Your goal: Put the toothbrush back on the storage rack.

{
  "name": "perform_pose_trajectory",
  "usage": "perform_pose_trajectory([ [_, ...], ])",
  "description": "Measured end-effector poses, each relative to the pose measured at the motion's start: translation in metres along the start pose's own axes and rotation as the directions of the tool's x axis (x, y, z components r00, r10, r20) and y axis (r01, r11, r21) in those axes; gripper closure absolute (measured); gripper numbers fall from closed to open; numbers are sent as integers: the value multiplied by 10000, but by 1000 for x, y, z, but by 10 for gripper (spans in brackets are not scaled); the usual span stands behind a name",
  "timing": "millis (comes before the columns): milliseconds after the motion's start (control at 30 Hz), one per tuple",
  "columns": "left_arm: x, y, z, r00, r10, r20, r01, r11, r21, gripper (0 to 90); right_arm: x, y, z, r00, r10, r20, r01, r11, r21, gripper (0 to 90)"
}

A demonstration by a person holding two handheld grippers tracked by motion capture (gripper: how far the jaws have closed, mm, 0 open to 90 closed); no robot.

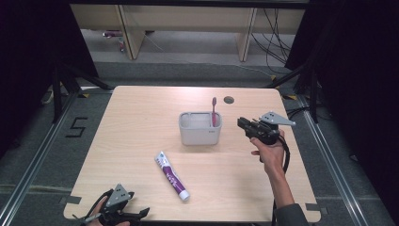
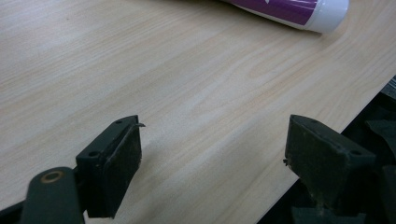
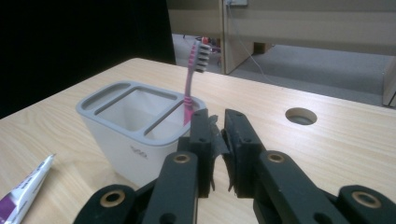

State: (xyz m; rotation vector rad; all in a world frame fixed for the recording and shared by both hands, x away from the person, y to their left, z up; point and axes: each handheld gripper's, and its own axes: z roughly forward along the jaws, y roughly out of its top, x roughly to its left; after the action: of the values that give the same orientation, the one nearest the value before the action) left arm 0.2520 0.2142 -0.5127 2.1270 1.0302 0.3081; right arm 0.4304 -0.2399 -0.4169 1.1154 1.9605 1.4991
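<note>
Toothbrush (image 3: 191, 74) stands upright in the holder's (image 3: 116, 128) end slot, just ahead of my right gripper (image 3: 219, 135), whose jaws are nearly closed and empty. Toothpaste (image 1: 171, 175) lies flat beyond my wide-open, empty left gripper (image 2: 212, 154); not yet stowed.

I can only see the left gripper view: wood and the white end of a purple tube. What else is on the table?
Observer: A grey-white holder stands near the middle of the table, farther from the person than the spot you are looking at.
Operator: Is anything inside it?
Observer: A pink toothbrush stands upright at its right end in the high view, bristles up.
Operator: Where are the other tongs?
Observer: The right tongs hover just right of the holder, pointing toward it, pinched nearly shut with nothing between them.
</note>
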Motion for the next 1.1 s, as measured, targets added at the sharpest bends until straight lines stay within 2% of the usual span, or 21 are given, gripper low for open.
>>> perform_pose_trajectory([
  [200, 0, 0, -1, 10000, 10, -53, -9, 10000, 24, 181, 3, -6, -8, 9999, -79, -69, 79, 10000, 44, 792],
  [233, 0, 0, 0, 10000, 22, -10, -22, 10000, 31, 181, 5, -6, -10, 10000, 33, -4, -33, 9998, 187, 786],
  [300, 0, 0, -1, 10000, 21, -24, -21, 10000, 1, 181, 5, -8, -13, 9995, -305, 92, 304, 9995, 112, 766],
  [333, 0, 0, -1, 10000, 25, -9, -25, 10000, 14, 181, 5, -8, -13, 9995, -305, 92, 304, 9995, 112, 766],
  [367, 0, 0, -1, 10000, 25, -9, -25, 10000, 14, 181, 7, -9, -15, 10000, -94, 32, 94, 9997, 243, 761],
  [467, 0, 0, -1, 10000, 35, 13, -35, 10000, 36, 181, 7, -11, -17, 9998, -155, 87, 153, 9996, 232, 744],
  [700, 0, 0, -1, 10000, 41, -3, -41, 10000, -17, 181, 11, -18, -22, 9999, 130, 97, -135, 9987, 488, 646],
  [733, 0, 0, -1, 10000, 41, -3, -41, 10000, -17, 181, 11, -18, -22, 9999, 130, 97, -135, 9987, 488, 646],
  [767, 0, 0, -2, 10000, 47, 3, -47, 10000, -15, 181, 10, -18, -23, 9998, -123, 162, 116, 9990, 432, 623],
  [833, 0, 0, -1, 10000, 41, 43, -40, 10000, -64, 181, 14, -20, -26, 9995, 75, 303, -93, 9981, 616, 569],
  [867, 0, 0, -1, 10000, 40, 37, -39, 10000, -65, 181, 14, -20, -26, 9995, 75, 303, -93, 9981, 616, 569],
  [900, 0, 0, -1, 10000, 40, 36, -40, 10000, -61, 181, 13, -21, -26, 9995, -129, 294, 113, 9985, 540, 568],
  [933, 0, 0, -1, 10000, 47, 35, -47, 10000, -57, 181, 17, -24, -28, 9994, 234, 244, -249, 9975, 656, 541],
  [967, 0, 0, -1, 10000, 39, 15, -39, 10000, -58, 182, 16, -24, -29, 9994, 20, 347, -44, 9975, 701, 529],
  [1000, 0, 0, -1, 10000, 8, -9, -8, 10000, -78, 181, 18, -25, -30, 9990, 283, 341, -309, 9964, 785, 519],
  [1067, 0, 0, -2, 10000, 7, -17, -7, 10000, -44, 181, 17, -25, -31, 9994, 183, 309, -205, 9972, 715, 511],
  [1100, 0, 0, -2, 10000, -4, -32, 4, 10000, -51, 182, 18, -26, -32, 9988, 353, 347, -379, 9963, 771, 503],
])
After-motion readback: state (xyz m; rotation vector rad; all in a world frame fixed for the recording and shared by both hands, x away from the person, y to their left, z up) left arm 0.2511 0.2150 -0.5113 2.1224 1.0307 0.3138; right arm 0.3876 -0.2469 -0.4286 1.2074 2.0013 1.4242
